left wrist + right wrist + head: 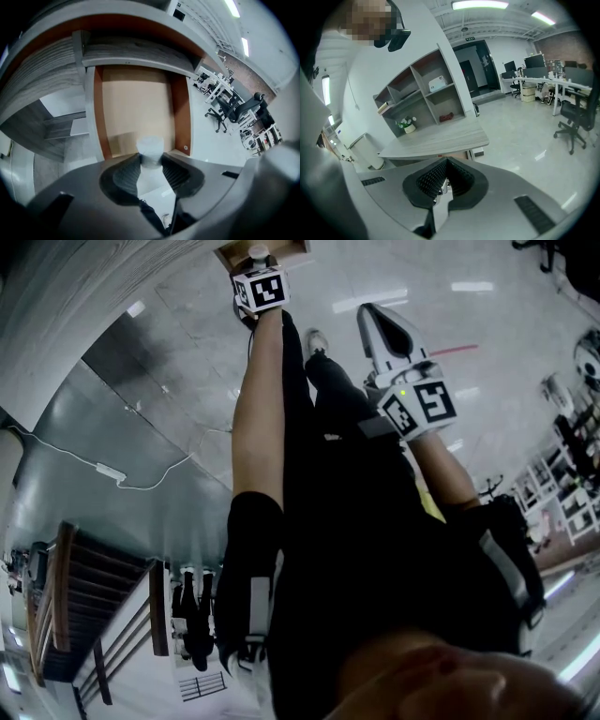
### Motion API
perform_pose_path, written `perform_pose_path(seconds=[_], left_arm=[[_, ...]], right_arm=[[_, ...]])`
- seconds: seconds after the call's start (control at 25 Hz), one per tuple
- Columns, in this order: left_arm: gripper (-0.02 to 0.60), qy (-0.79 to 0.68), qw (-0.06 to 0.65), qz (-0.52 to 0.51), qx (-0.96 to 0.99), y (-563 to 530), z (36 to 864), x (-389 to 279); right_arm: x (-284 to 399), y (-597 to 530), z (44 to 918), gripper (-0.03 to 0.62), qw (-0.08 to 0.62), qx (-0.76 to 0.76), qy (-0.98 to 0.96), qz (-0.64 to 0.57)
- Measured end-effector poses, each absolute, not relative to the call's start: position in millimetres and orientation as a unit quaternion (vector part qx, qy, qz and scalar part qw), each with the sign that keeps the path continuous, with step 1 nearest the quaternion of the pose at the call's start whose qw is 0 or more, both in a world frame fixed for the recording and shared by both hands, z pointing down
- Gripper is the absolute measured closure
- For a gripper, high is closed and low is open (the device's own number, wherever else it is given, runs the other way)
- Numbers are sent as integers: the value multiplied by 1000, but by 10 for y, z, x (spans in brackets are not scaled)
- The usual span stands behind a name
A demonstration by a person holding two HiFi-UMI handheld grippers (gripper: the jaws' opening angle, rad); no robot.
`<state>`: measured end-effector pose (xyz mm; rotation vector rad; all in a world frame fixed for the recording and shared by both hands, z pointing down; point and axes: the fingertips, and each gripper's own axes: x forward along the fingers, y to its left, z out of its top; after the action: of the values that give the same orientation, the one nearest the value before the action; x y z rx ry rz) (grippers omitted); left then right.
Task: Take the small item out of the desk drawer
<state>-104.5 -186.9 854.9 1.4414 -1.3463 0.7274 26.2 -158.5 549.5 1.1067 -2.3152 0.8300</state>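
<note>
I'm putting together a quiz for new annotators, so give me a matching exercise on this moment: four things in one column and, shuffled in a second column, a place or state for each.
Things:
1. small white container
2. drawer
3. right gripper
4. potted plant

Places or states:
A. in a cubby of the shelf unit
B. between the pads of the left gripper
C. pulled open, tan floor showing
D. jaws together, nothing between them

Pairs: 1-B; 2-C; 3-D; 4-A.
</note>
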Motion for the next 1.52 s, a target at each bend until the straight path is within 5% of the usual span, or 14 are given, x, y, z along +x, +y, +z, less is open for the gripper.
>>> perform_pose_path(seconds=[1.52], left_arm=[[438,-669,315,211,640,-238,5582,-468]], right_arm=[[1082,-72,4090,595,114,343,-907,214]])
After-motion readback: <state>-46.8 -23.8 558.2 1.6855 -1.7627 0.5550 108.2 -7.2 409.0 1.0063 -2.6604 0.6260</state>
